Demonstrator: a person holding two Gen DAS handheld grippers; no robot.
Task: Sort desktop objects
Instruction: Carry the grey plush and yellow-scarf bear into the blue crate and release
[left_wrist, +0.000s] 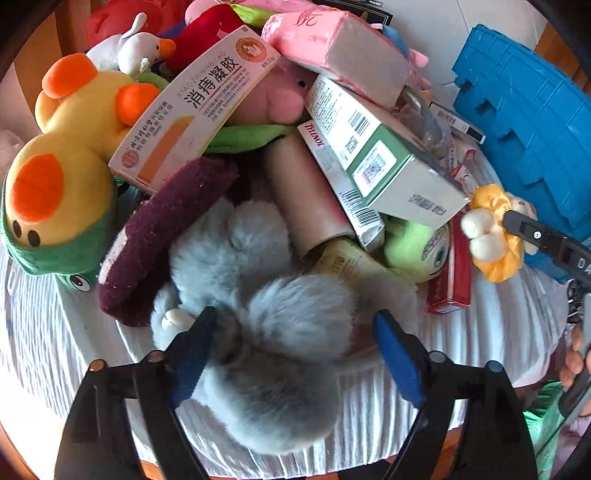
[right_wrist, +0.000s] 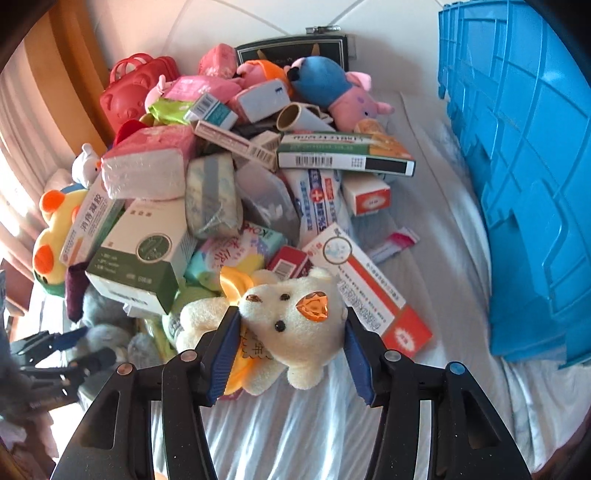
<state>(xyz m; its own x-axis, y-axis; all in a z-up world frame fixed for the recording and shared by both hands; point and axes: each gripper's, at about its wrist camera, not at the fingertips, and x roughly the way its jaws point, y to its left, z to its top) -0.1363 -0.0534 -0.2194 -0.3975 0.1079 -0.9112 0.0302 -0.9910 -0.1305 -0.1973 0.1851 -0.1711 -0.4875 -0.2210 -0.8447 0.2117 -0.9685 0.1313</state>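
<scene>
White cloth (right_wrist: 295, 424) underlies right gripper (right_wrist: 291, 328), fingers (right_wrist: 225, 354) clamping cream bear (right_wrist: 295, 317).

Left tongs (left_wrist: 291, 343) spread wide around grey fluffy plush (left_wrist: 258, 295), yellow duck plush (left_wrist: 62, 173) at nine o'clock, blue crate (left_wrist: 532, 122) at two o'clock, medicine boxes (left_wrist: 369, 155) piled at twelve.

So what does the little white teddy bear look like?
The small cream plush teddy bear has fuzzy fabric, black bead eyes and an orange heart-shaped gem nose. A yellow satin ribbon frills around its neck. It lies tilted, face toward the camera, its head squeezed between the right claw's blue pads, above the white cloth, beside the box pile.
</scene>
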